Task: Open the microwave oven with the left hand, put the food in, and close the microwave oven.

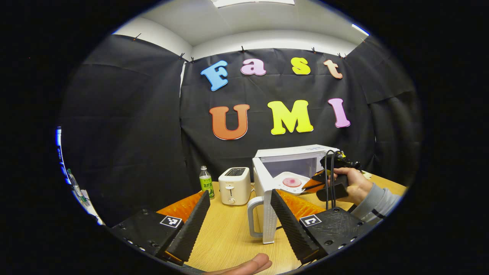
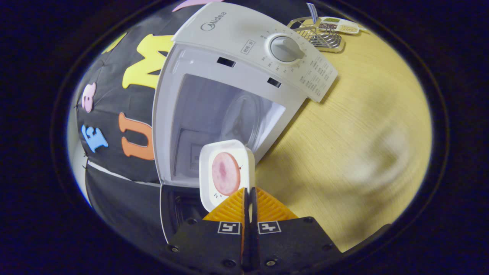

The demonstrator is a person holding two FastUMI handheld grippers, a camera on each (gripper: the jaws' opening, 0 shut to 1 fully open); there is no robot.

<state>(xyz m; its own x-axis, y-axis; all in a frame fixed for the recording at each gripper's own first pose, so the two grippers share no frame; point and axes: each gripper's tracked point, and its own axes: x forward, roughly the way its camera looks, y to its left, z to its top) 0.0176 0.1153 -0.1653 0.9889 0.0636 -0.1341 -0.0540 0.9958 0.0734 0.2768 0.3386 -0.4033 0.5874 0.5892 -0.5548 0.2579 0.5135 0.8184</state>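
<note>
right gripper clamped plate rim | left gripper open, idle | microwave door open | advice: keep plate level, clear sill, set on turntable

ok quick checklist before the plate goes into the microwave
1. Microwave door swung open: ok.
2. Cavity free of other items: ok.
3. Right gripper shut on the plate rim: ok.
4. Food slice sitting on the plate: ok.
5. Left gripper open and off the door: ok.
6. Plate level: cannot tell.
</note>
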